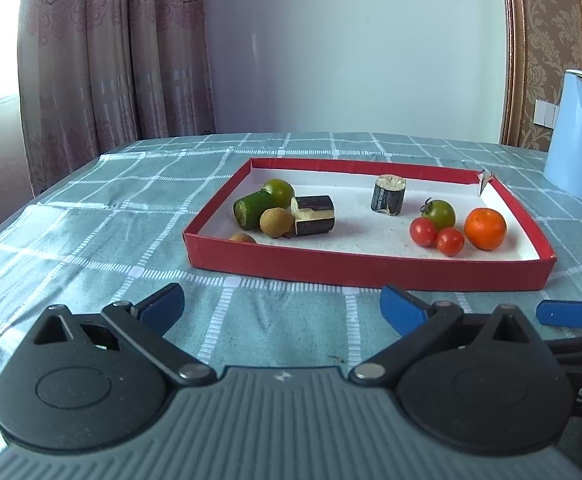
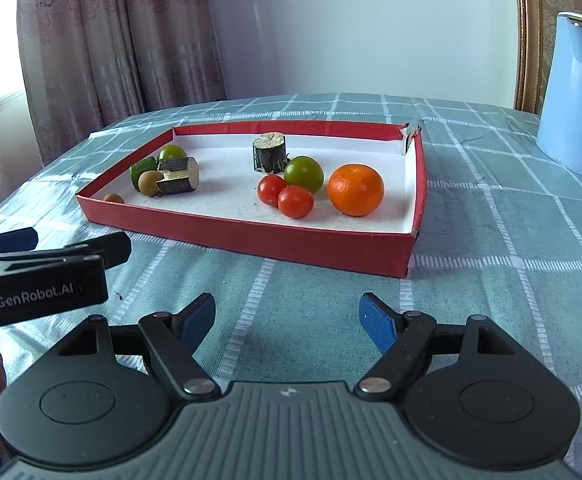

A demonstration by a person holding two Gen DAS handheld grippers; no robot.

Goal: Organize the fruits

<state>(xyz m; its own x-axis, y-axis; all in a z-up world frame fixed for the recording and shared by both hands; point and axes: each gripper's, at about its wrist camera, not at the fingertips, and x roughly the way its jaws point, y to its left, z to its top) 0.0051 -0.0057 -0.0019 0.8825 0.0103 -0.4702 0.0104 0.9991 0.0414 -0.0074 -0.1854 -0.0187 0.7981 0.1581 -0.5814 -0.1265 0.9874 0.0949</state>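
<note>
A red tray (image 1: 367,270) (image 2: 247,236) with a white floor lies on the table ahead of both grippers. On its right side sit an orange (image 1: 485,228) (image 2: 356,189), two red cherry tomatoes (image 1: 423,231) (image 2: 295,201) and a green tomato (image 1: 438,214) (image 2: 304,174). Its left side holds another green tomato (image 1: 278,192), a cucumber piece (image 1: 251,208), two longans (image 1: 276,222) and a dark cane piece (image 1: 315,216). A second cane piece (image 1: 388,194) (image 2: 269,152) stands upright. My left gripper (image 1: 283,306) and right gripper (image 2: 287,320) hover short of the tray, both open with nothing between their fingers.
A blue jug (image 1: 575,140) (image 2: 579,100) stands at the back right on the checked teal tablecloth (image 1: 91,220). A blue finger (image 1: 567,314) of the right gripper shows at the left wrist view's right edge. The left gripper's body (image 2: 35,290) fills the right wrist view's left side.
</note>
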